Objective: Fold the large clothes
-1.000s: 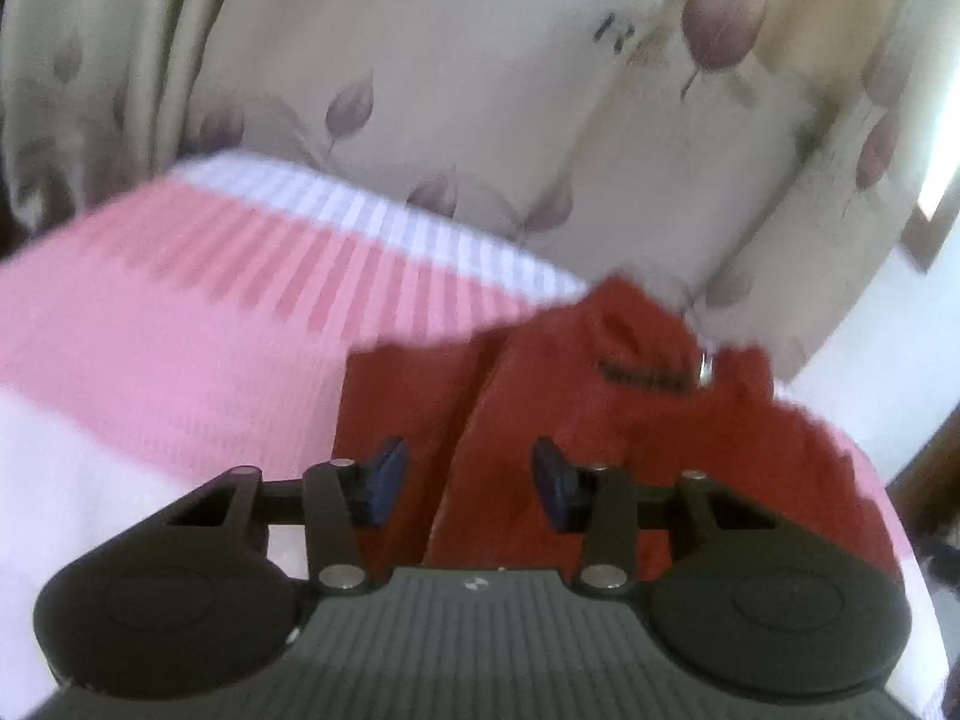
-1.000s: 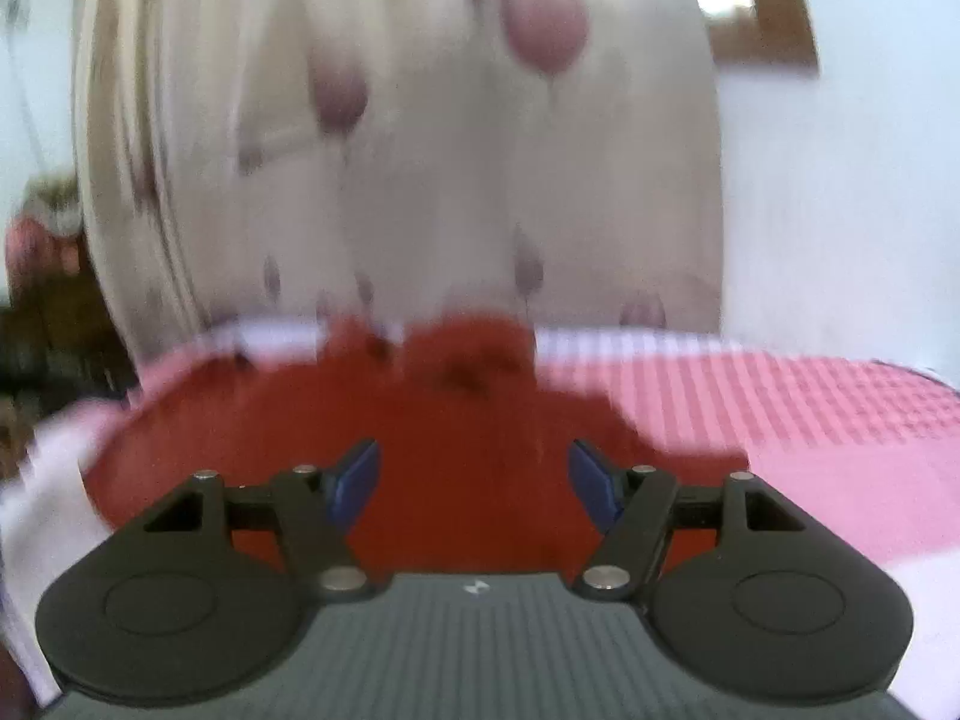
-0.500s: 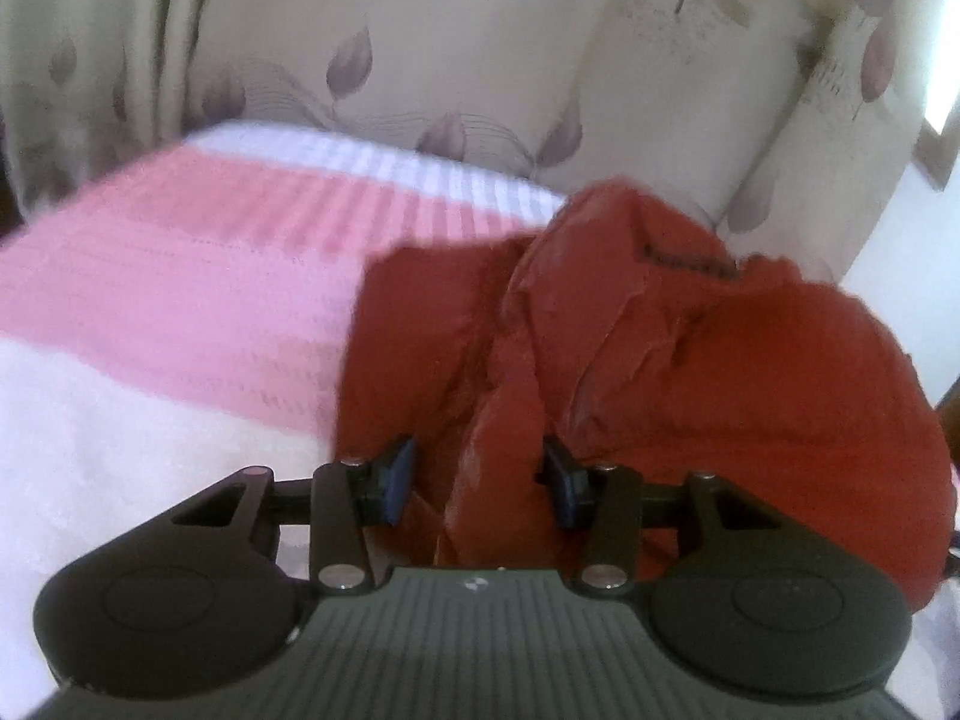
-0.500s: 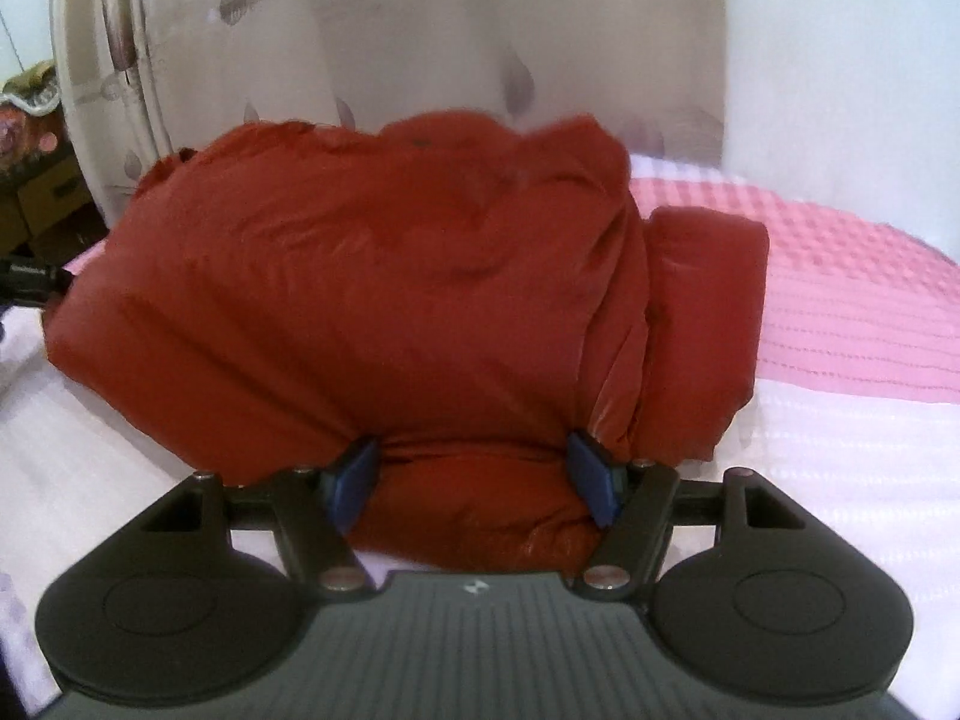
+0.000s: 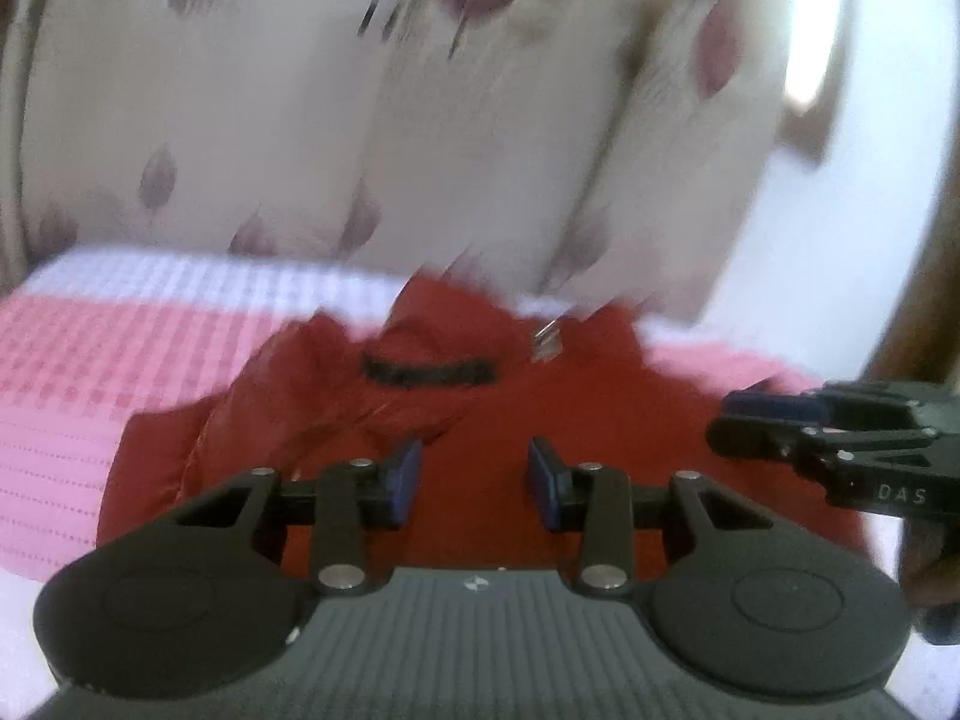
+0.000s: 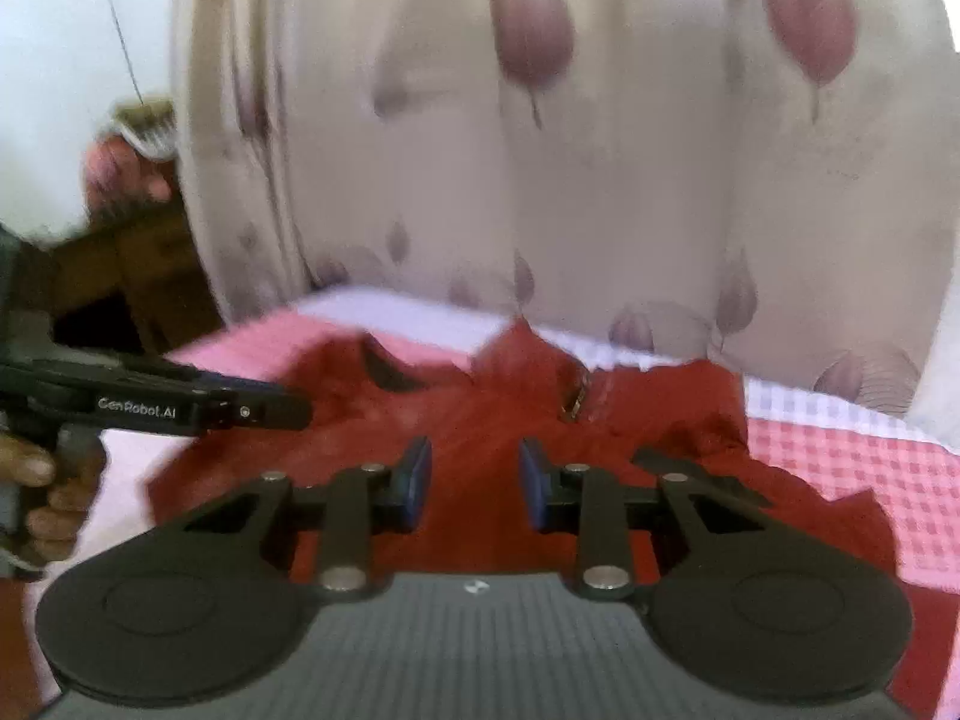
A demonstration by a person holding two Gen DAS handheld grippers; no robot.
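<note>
A rust-red jacket [image 5: 600, 420] lies crumpled on the pink and white bedcover [image 5: 90, 360], collar and black hang loop [image 5: 429, 372] toward the curtain. It also shows in the right wrist view [image 6: 480, 420], with its zipper pull [image 6: 576, 396] near the collar. My left gripper [image 5: 474, 477] is open and empty, above the jacket. My right gripper [image 6: 474, 480] is open and empty, above the jacket's middle. The right gripper shows at the right edge of the left wrist view [image 5: 756, 420]; the left gripper shows at the left of the right wrist view [image 6: 264, 408]. Both views are motion-blurred.
A cream curtain with mauve leaf print [image 5: 480, 150] hangs right behind the bed. Dark wooden furniture [image 6: 132, 276] stands at the left beyond the bed corner. A white wall [image 5: 840, 300] lies to the right.
Both grippers have lifted and pulled back from the jacket's near edge, so the views tilt up toward the curtain. Each gripper has come into the other's view. The jacket lies flatter.
</note>
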